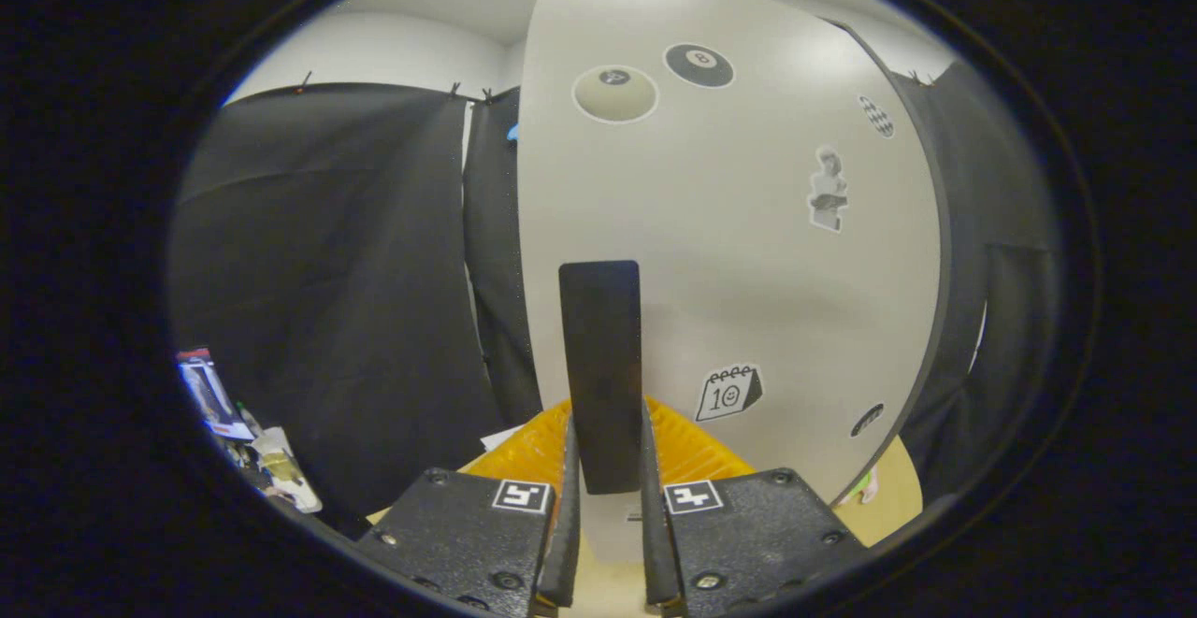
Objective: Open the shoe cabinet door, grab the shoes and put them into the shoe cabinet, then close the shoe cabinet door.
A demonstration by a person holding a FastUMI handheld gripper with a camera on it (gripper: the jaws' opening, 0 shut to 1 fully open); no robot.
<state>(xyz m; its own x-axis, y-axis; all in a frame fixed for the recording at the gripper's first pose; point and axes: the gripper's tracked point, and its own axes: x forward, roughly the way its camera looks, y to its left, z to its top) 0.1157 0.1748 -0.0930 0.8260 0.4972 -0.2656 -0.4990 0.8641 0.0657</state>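
Note:
The white shoe cabinet door (748,253) stands upright close in front of me, covered with several stickers. Its flat black vertical handle (600,347) runs up from between my fingers. My gripper (608,417) is shut on the lower part of that handle, one finger pressing on each side. The door's left edge stands out against the black cloth behind it, and a dark edge runs down its right side. I cannot tell how far the door stands open.
Black cloth walls (327,272) hang to the left and right of the door. A pale wooden surface (888,496) shows below the door's right corner. Small cluttered items (234,422) lie low at the far left.

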